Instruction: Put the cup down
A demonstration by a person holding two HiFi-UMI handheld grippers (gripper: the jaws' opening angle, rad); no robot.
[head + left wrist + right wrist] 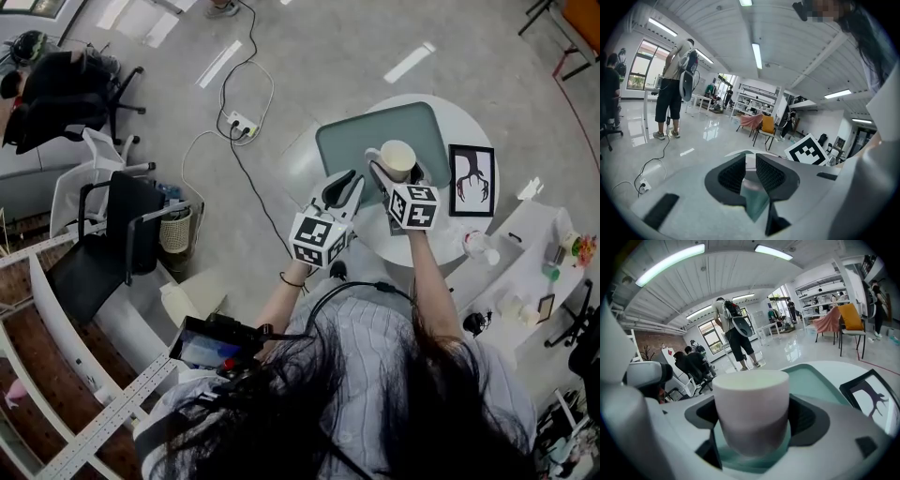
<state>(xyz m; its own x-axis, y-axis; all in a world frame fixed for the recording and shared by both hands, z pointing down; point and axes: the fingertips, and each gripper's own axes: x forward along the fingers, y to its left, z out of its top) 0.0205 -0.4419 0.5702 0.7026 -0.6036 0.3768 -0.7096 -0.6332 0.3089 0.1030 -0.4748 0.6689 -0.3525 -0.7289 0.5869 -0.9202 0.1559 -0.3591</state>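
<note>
A cream cup (397,157) hangs just above the teal mat (361,141) on the round white table (448,108). My right gripper (394,171) is shut on the cup, one pad on each side of its wall. In the right gripper view the cup (751,408) stands upright between the jaws, with the mat (820,380) behind and beneath it. My left gripper (343,187) hovers at the mat's near left edge, beside the cup and apart from it. Its jaws are shut and hold nothing (750,171); a slice of the mat (754,201) shows below them.
A black-framed picture (471,175) lies on the table right of the mat, also in the right gripper view (869,397). A white bottle (480,246) stands near the table's front right. Office chairs (112,234), a wastebasket (175,230) and a power strip (242,123) occupy the floor at left.
</note>
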